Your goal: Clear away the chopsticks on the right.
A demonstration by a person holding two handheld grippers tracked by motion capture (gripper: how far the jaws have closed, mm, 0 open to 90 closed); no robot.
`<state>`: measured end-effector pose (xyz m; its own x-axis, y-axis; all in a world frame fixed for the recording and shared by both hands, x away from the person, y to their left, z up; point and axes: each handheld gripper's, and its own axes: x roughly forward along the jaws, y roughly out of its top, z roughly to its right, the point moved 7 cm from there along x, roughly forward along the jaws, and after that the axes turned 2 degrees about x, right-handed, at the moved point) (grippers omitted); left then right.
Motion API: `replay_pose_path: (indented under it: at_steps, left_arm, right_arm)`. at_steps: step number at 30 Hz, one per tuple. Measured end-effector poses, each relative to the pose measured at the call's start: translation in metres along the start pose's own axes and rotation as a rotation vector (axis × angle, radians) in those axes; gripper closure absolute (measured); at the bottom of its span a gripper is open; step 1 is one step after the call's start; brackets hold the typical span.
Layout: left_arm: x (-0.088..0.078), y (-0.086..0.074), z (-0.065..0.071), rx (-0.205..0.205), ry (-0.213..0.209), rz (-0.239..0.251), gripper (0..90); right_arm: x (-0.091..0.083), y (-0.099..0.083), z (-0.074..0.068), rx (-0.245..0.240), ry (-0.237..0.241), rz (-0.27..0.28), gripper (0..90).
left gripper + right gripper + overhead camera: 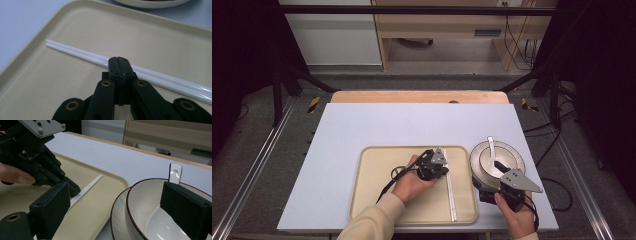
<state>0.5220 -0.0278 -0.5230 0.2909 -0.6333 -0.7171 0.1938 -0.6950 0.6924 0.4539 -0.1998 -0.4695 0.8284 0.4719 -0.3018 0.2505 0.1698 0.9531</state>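
White plastic, a pair of chopsticks lies side by side along the right-hand part of my beige tray, running from its near edge toward the far one. My left gripper rests its tips against them; the left gripper view shows what the high view cannot, that its jaws are pressed flat together with nothing between them, their ends just touching the nearer stick. My right gripper reaches over the bowl that sits on a plate just right of the tray. The right gripper view shows its jaws standing wide apart, one pad outside the bowl's rim toward the tray and the other inside the bowl, gripping nothing, with the white spoon rising behind the inner pad; from above the spoon's handle points away from me. Everything stands on a pale grey tabletop with a wooden edge at the far side, black frame bars around it, light wooden furniture and cables beyond.
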Motion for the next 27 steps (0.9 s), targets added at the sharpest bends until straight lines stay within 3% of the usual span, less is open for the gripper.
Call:
replay_pose_path:
  at_steps: [27]
  left_arm:
    - [0.0003,0.0027,0.0061,0.023,-0.005,0.016,89.7]
  right_arm:
    - [0.0009,-0.0003,-0.0018,-0.010,0.010,-0.004,9.2]
